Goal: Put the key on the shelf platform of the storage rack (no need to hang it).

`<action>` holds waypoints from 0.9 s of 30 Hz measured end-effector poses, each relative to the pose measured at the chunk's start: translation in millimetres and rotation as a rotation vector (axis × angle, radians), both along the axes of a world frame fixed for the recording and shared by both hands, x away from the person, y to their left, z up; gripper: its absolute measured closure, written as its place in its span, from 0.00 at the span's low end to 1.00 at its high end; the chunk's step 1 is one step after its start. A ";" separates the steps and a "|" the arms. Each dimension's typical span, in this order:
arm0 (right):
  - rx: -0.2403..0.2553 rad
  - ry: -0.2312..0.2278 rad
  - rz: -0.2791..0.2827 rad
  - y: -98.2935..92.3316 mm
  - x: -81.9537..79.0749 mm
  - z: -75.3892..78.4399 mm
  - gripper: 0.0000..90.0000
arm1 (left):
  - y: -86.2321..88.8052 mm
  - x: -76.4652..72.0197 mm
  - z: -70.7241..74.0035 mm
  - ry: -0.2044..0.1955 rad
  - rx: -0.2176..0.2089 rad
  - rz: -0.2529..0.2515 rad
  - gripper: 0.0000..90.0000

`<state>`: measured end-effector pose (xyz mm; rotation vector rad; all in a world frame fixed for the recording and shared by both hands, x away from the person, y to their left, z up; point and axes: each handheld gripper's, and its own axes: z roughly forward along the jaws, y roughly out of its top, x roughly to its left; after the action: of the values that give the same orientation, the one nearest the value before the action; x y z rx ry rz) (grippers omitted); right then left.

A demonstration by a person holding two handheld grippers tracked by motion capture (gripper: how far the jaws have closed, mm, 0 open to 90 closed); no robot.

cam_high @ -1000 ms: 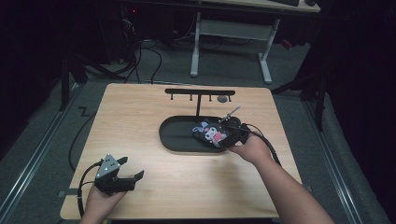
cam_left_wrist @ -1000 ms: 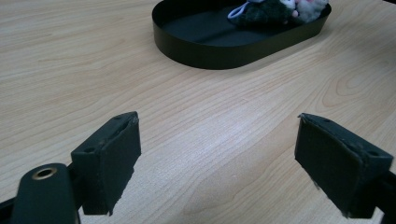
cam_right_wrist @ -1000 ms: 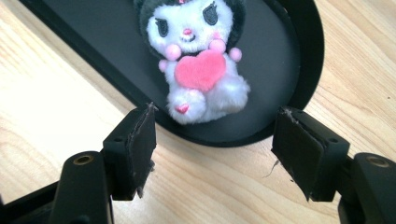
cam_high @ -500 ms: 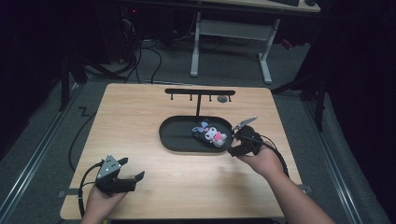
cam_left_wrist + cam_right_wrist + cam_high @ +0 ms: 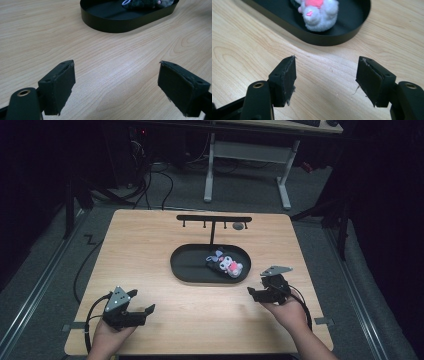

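Now plush toy point(image 5: 318, 11) in tray point(image 5: 332, 37), just beyond empty, parted right claw point(image 5: 325, 80).

In the right gripper view the plush toy point(image 5: 318, 11) is cut off at twelve o'clock; in the left gripper view the tray point(image 5: 120, 23) runs off the top edge.
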<state>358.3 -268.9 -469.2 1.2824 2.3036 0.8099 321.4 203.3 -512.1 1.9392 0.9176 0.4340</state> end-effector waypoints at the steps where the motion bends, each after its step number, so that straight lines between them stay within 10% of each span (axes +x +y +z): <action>1: 0.018 -0.013 -0.015 -2.9 -4.0 -2.0 0.37 | -0.2 -0.1 0.0 0.001 0.001 -0.001 0.17; 9: 0.143 -0.161 -0.030 -18.3 -37.8 -19.3 0.32 | 1.2 0.6 0.1 -0.005 0.012 0.009 0.17; 15: 0.161 -0.198 -0.011 -23.0 -56.5 -36.9 0.26 | -0.8 1.4 -1.0 -0.005 0.012 0.005 0.17; 19: 0.159 -0.308 -0.033 -28.4 -83.1 -43.5 0.22 | -2.1 0.5 -2.3 0.003 0.020 0.008 0.17; 27: 0.220 -0.292 -0.027 -46.6 -83.1 -41.7 0.21 | -9.0 0.0 -5.1 0.022 0.029 0.024 0.17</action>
<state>275.2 -315.5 -510.9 1.1884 2.0058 1.1824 321.4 194.3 -517.2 1.9645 0.9538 0.4432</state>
